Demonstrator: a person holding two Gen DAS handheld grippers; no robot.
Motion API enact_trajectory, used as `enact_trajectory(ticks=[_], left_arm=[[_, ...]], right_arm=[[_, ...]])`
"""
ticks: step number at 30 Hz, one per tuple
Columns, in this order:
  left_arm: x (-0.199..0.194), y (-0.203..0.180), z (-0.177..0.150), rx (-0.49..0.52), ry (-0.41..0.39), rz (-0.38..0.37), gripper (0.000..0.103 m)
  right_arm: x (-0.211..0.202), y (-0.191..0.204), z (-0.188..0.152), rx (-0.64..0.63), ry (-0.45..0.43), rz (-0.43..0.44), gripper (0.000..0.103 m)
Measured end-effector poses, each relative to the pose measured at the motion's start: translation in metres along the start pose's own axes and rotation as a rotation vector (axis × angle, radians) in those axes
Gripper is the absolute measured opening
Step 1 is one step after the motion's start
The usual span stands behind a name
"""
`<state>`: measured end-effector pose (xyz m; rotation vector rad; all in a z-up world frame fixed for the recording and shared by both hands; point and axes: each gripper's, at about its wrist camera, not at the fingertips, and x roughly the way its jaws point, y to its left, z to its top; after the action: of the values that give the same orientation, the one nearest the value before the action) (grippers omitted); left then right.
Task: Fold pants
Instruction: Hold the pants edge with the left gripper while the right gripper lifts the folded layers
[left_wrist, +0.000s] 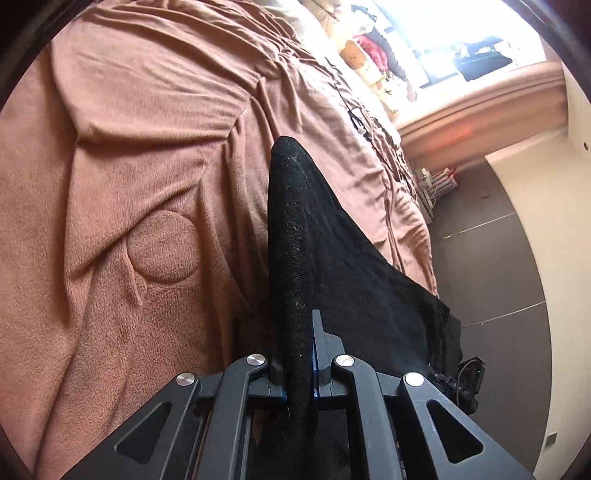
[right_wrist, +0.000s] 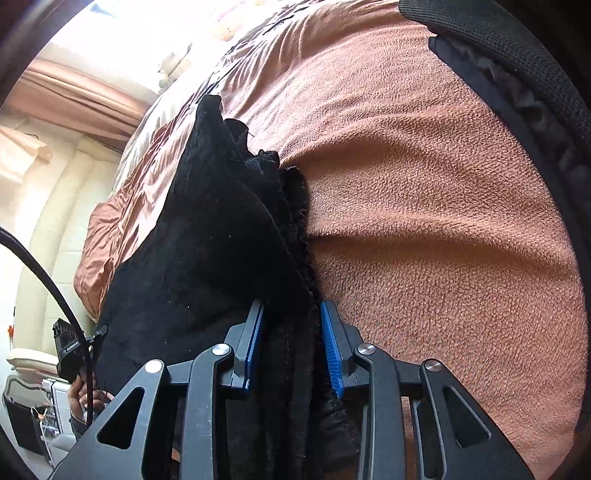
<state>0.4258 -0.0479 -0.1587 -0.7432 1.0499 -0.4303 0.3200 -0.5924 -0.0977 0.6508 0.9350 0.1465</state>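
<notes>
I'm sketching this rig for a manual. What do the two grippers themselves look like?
Both are matte black linkage frames with triangular cutouts and round silver pivot bolts. The right gripper has ribbed blue pads on its fingers; the left gripper shows only thin blue edges. A black cable curves beside the right one.

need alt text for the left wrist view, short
The left tool is shut on a fold of the black pants, which rise between its fingers and drape off to the right. Behind lies a rumpled brown blanket on a bed, with dark floor at right.
</notes>
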Motion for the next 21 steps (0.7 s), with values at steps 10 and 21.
enact_trajectory(ticks=[10, 21], left_arm=[[-0.039, 0.023, 0.008, -0.012, -0.029, 0.014, 0.008], [-0.096, 0.068, 0.015, -0.038, -0.08, 0.055, 0.008]], right_arm=[[0.014, 0.042, -0.009, -0.054, 0.04, 0.058, 0.023], [0.066, 0.106, -0.008, -0.149, 0.107, 0.036, 0.023]])
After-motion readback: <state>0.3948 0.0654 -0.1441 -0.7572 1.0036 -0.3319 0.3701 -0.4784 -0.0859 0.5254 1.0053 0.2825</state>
